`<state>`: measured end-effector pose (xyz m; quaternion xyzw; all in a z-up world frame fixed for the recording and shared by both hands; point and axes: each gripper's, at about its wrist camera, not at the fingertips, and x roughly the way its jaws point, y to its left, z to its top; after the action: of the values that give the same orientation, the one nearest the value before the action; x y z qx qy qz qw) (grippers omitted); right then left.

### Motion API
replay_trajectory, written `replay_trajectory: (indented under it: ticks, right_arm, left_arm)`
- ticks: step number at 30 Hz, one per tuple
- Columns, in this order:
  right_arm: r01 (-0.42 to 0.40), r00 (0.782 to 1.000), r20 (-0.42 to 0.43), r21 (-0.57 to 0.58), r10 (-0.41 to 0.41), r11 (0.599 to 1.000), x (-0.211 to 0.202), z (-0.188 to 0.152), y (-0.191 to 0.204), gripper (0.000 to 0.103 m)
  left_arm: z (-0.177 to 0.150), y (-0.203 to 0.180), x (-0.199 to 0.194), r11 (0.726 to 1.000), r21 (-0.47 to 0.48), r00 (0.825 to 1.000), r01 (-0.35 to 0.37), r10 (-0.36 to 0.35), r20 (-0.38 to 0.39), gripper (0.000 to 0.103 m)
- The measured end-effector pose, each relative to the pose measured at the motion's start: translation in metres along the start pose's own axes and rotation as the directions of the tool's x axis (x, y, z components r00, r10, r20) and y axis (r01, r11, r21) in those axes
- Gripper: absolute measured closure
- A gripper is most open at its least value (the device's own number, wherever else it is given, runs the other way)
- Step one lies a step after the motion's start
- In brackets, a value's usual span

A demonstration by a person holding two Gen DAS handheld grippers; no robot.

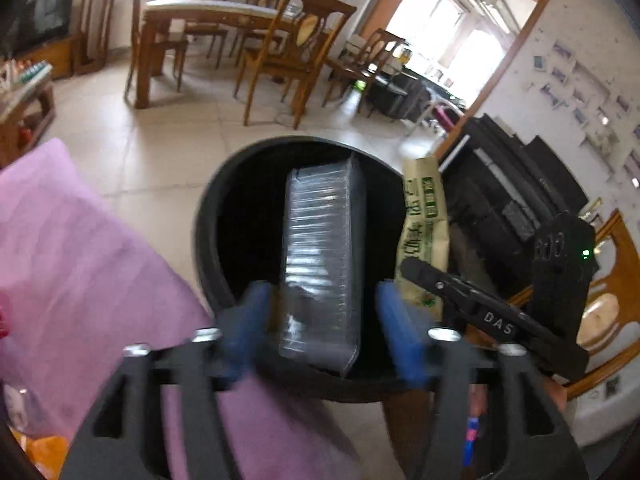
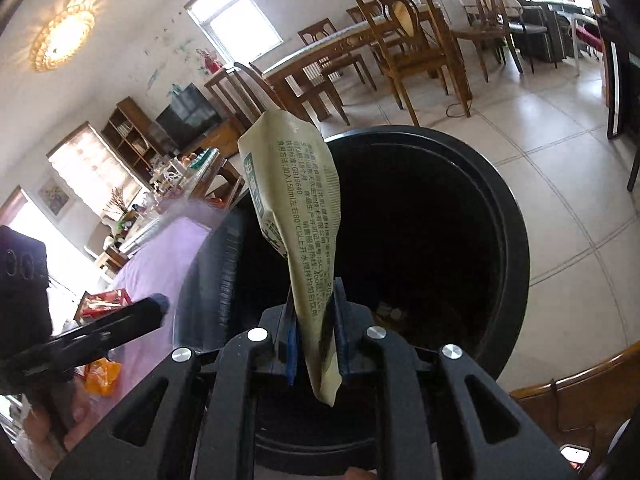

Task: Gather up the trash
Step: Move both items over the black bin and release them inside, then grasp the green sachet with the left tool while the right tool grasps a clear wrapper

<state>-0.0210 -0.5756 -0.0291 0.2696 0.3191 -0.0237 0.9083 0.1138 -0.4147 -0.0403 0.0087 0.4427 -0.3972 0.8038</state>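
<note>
You have both grippers brought over the black trash bin (image 1: 208, 216), whose round mouth fills the middle of each view, so that whatever you let go should drop inside rather than onto the tiled floor around it. In the left wrist view, the clear plastic tray (image 1: 322, 256) stands on end in the centre of the frame, its lower part between the blue pads (image 1: 402, 340) of your left gripper (image 1: 320, 332) and its upper part already reaching over the dark opening. The jaws there are spread wide, with a visible gap on each side of the tray, so they appear to be released rather than clamping; the blur makes it hard to say whether the left pad touches it at all. In the right wrist view, your right gripper (image 2: 314, 336) is closed tight on the lower end of a beige printed sachet (image 2: 298, 208), which sticks up and leans toward the upper left of the frame, over the bin's near rim. Holding it by one end keeps the fingers clear of the rim and lets the packet fall freely once you loosen the grip. The purple cloth (image 1: 80, 248) covers the surface at the left of both views, just beside the bin, with orange and red wrappers (image 2: 102, 376) lying on it at the lower left, likely the next pieces to gather.
</note>
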Motion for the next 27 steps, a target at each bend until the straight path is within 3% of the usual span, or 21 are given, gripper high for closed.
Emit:
replay_trajectory:
  ticks: [2, 3, 4, 5, 6, 10, 13, 16, 18, 21, 23, 27]
  right_arm:
    - [0.01, 1.0, 0.011, -0.027, -0.01, 1.0, -0.005, -0.007, 0.006, 0.071]
    - [0.001, 1.0, 0.022, -0.039, 0.0, 0.999, -0.009, -0.009, 0.01, 0.055]
    - [0.003, 1.0, 0.032, -0.046, -0.002, 0.999, -0.01, -0.008, 0.012, 0.024]
    - [0.017, 0.999, 0.047, -0.048, -0.015, 0.999, -0.013, -0.009, 0.017, 0.009]
    - [0.012, 0.998, 0.066, -0.041, -0.009, 0.999, -0.017, -0.011, 0.02, 0.005]
    - [0.0, 0.997, 0.075, -0.062, 0.005, 0.998, -0.022, -0.018, 0.037, 0.005]
    - [-0.009, 0.997, 0.07, -0.111, 0.017, 0.994, -0.02, -0.025, 0.06, 0.005]
    - [-0.044, 0.998, 0.045, -0.178, 0.053, 0.983, -0.017, -0.034, 0.098, 0.005]
    - [-0.069, 0.997, 0.028, -0.225, 0.078, 0.972, -0.015, -0.044, 0.124, 0.005]
    - [-0.143, 0.989, -0.023, -0.29, 0.143, 0.946, -0.008, -0.057, 0.169, 0.005]
    - [-0.219, 0.976, -0.071, -0.328, 0.207, 0.919, -0.001, -0.067, 0.205, 0.005]
    - [-0.299, 0.954, -0.145, -0.399, 0.263, 0.867, 0.016, -0.082, 0.268, 0.005]
  left_arm:
    - [-0.004, -0.001, -0.011, 0.999, 0.018, 0.999, -0.028, 0.027, 0.028, 0.026]
    - [-0.005, -0.002, -0.018, 0.999, 0.026, 0.999, -0.032, 0.031, 0.032, 0.026]
    - [-0.007, -0.002, -0.027, 0.999, 0.027, 0.999, -0.032, 0.031, 0.033, 0.026]
    - [-0.011, -0.002, -0.038, 0.999, 0.025, 0.999, -0.031, 0.03, 0.037, 0.026]
    - [-0.015, -0.001, -0.051, 0.999, 0.026, 0.998, -0.031, 0.029, 0.05, 0.026]
    - [-0.049, -0.005, -0.112, 0.996, 0.06, 0.991, -0.066, 0.059, 0.117, 0.025]
    - [-0.084, -0.002, -0.162, 0.992, 0.064, 0.979, -0.105, 0.092, 0.183, 0.016]
    - [-0.122, 0.018, -0.209, 0.979, 0.02, 0.952, -0.202, 0.191, 0.239, 0.015]
    - [-0.141, 0.043, -0.236, 0.956, -0.04, 0.923, -0.29, 0.29, 0.252, 0.015]
    - [-0.165, 0.088, -0.266, 0.909, -0.151, 0.883, -0.389, 0.414, 0.219, 0.015]
    - [-0.18, 0.113, -0.276, 0.881, -0.198, 0.867, -0.43, 0.464, 0.181, 0.015]
    - [-0.194, 0.141, -0.278, 0.868, -0.213, 0.873, -0.449, 0.477, 0.104, 0.015]
